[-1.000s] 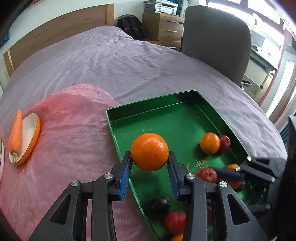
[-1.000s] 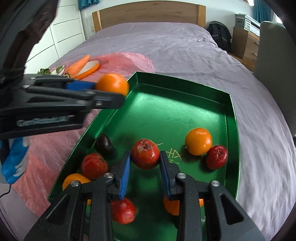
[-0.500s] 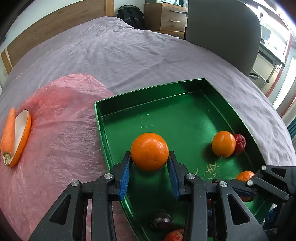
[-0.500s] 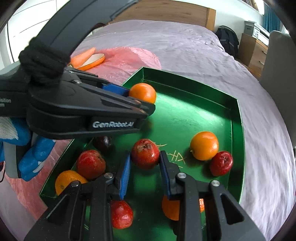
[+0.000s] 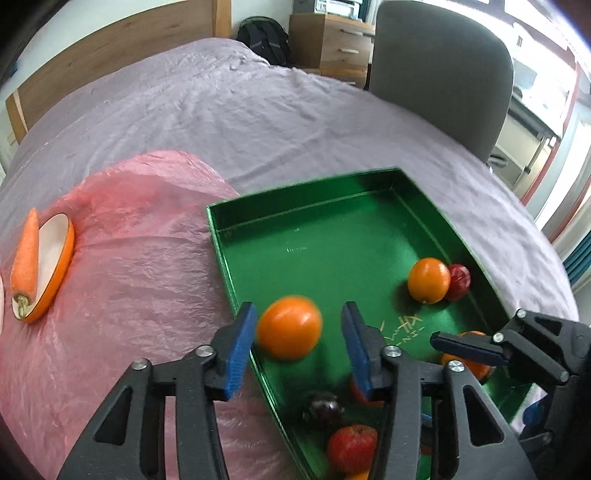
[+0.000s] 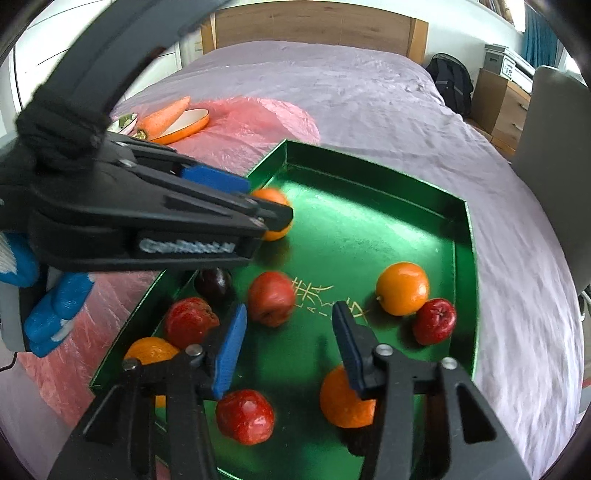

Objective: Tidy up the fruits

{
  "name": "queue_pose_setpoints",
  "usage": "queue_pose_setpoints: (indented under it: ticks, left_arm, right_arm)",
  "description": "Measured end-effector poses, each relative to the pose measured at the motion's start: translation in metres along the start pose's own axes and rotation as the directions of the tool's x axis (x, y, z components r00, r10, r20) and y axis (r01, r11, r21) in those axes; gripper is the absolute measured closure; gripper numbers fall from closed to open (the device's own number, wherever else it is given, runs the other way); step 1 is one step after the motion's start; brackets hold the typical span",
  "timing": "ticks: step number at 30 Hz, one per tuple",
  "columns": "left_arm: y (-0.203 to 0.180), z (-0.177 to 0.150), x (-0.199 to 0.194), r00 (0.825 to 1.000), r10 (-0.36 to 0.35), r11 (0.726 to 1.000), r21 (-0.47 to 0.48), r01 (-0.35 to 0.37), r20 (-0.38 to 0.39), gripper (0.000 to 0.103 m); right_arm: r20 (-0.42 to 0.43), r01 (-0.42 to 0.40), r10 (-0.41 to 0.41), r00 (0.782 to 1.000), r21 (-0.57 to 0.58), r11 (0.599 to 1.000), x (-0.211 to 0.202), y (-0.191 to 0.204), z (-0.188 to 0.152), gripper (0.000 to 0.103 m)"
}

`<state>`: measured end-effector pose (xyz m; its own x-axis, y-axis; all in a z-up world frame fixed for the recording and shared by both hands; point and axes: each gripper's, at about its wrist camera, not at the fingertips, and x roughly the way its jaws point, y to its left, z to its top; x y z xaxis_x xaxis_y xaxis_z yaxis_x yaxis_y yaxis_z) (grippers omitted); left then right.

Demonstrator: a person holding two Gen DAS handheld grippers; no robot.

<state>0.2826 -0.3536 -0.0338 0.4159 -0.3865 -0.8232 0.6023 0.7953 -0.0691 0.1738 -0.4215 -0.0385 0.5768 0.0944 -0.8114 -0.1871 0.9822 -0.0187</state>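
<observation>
Green tray, orange orange

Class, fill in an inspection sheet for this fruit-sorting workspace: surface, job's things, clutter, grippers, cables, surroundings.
Surface: purple bedspread with a pink plastic sheet under one side of the green tray.
Job's things: in the tray, four oranges, four red apples and one dark plum; the blurred orange sits between the left gripper's pads, and a red apple lies just ahead of the right gripper.
Clutter: carrot resting on an orange-rimmed dish.
Grippers: left gripper open; right gripper open, holding nothing.
Cables: nothing seen.
Surroundings: wooden headboard, grey chair, drawers, backpack.
</observation>
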Motion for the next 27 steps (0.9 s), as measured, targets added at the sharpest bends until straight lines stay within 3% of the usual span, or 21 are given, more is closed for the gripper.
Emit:
queue_pose_setpoints:
  ticks: [8, 12, 20, 27]
  left_arm:
    - [0.006, -0.016, -0.036, 0.999, 0.027, 1.000, -0.006, -0.027, 0.036, 0.059]
    - [0.012, -0.034, -0.063, 0.996, 0.066, 0.998, -0.018, -0.065, 0.061, 0.055]
    - [0.028, -0.092, -0.126, 0.976, 0.188, 0.981, -0.065, -0.182, 0.111, 0.049]
    - [0.052, -0.141, -0.171, 0.964, 0.240, 0.963, -0.155, -0.222, 0.112, 0.048]
  right_arm:
    - [0.009, 0.012, -0.012, 1.000, 0.019, 1.000, -0.024, 0.006, -0.003, 0.015]
    - [0.018, 0.015, -0.016, 1.000, 0.041, 0.999, -0.035, 0.011, -0.004, 0.004]
    - [0.025, 0.005, -0.007, 1.000, 0.069, 0.998, -0.058, 0.041, -0.014, 0.000]
    - [0.024, -0.013, 0.011, 1.000, 0.073, 0.997, -0.074, 0.081, -0.023, 0.000]
